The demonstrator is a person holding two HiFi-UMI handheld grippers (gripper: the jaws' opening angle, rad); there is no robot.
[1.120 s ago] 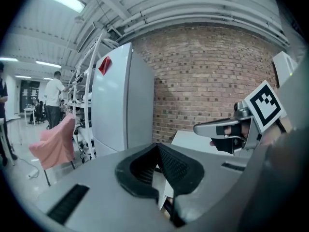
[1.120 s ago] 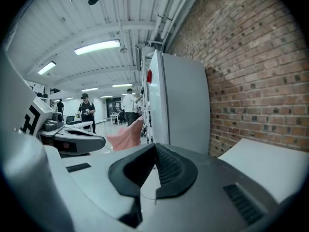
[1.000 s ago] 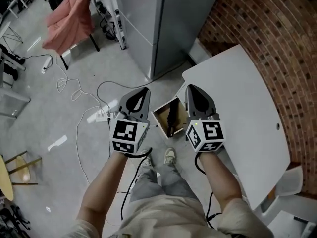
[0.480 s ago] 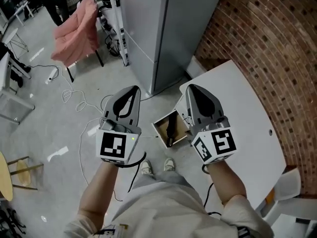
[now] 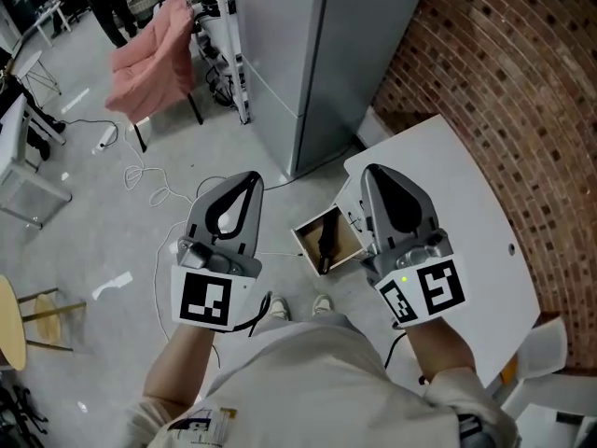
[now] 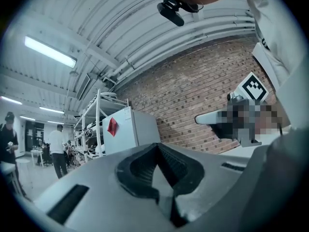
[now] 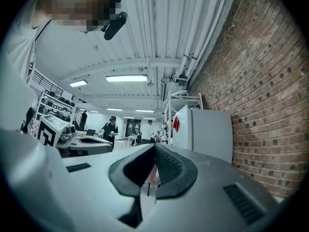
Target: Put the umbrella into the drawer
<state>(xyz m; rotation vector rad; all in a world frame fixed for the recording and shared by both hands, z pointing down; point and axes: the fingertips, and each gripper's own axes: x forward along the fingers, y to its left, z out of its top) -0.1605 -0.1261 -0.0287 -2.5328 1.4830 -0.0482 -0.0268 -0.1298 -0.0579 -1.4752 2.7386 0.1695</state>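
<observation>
The open drawer (image 5: 304, 240) juts out at the edge of the white surface (image 5: 466, 213), and the dark umbrella (image 5: 326, 243) lies inside it. In the head view it shows far below and between the left gripper (image 5: 246, 181) and right gripper (image 5: 374, 173), both held level, jaws closed tip to tip on nothing. Around stand the brick wall (image 5: 504, 63), a grey fridge (image 5: 317, 54), a pink cloth (image 5: 154, 59) and floor cables (image 5: 149, 180); nothing lies between grippers and drawer.

drawer (image 5: 345, 233) clear above | white table (image 5: 466, 203) close right | grey cabinet (image 5: 308, 73) behind | floor cables (image 5: 140, 171) left
</observation>
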